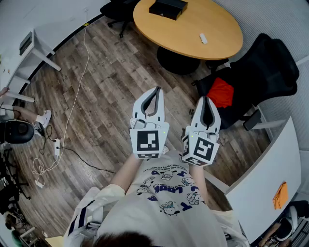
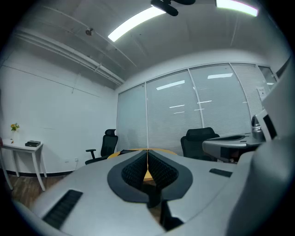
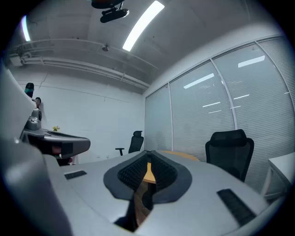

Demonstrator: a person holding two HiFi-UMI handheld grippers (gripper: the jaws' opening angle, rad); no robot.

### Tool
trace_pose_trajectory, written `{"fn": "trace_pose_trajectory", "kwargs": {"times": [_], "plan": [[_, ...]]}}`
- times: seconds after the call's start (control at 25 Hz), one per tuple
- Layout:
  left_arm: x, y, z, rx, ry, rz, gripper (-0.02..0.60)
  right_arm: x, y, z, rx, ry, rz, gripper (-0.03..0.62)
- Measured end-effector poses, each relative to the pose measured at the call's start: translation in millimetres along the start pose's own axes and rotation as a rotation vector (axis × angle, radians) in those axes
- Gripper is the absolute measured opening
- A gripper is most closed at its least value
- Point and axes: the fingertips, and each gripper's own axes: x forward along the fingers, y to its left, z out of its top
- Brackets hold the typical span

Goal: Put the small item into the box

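Observation:
A black box sits at the far side of the round wooden table, and a small white item lies nearer the table's right edge. Both grippers are held side by side over the wood floor, well short of the table and pointing toward it. My left gripper has its jaws together with nothing between them, as its own view shows. The right gripper is likewise shut and empty. Neither gripper view shows the box or the item, only a sliver of the table.
A black office chair with a red cloth on it stands right of the table. At lower right is a white desk with an orange item. A white side table and cables are at the left.

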Motion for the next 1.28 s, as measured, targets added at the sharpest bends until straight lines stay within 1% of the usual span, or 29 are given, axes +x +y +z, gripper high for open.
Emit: {"fn": "trace_pose_trajectory", "kwargs": {"times": [0.32, 0.64, 0.84, 1.28], "plan": [[8.1, 0.0, -0.3, -0.003, 0.004, 0.004, 0.015, 8.6, -4.8, -3.3, 0.015, 0.010, 0.004, 0.044], [26.2, 6.7, -3.7, -0.002, 0.018, 0.006, 0.015, 28.4, -3.3, -7.1, 0.007, 0.019, 0.011, 0.044], [48.1, 16.4, -4.2, -0.009, 0.019, 0.003, 0.015, 52.3, -3.9, -7.8, 0.006, 0.022, 0.005, 0.044], [108.1, 55.8, -3.1, 0.003, 0.002, -0.032, 0.015, 119.2, 4.1, -9.8, 0.031, 0.015, -0.048, 0.044]]}}
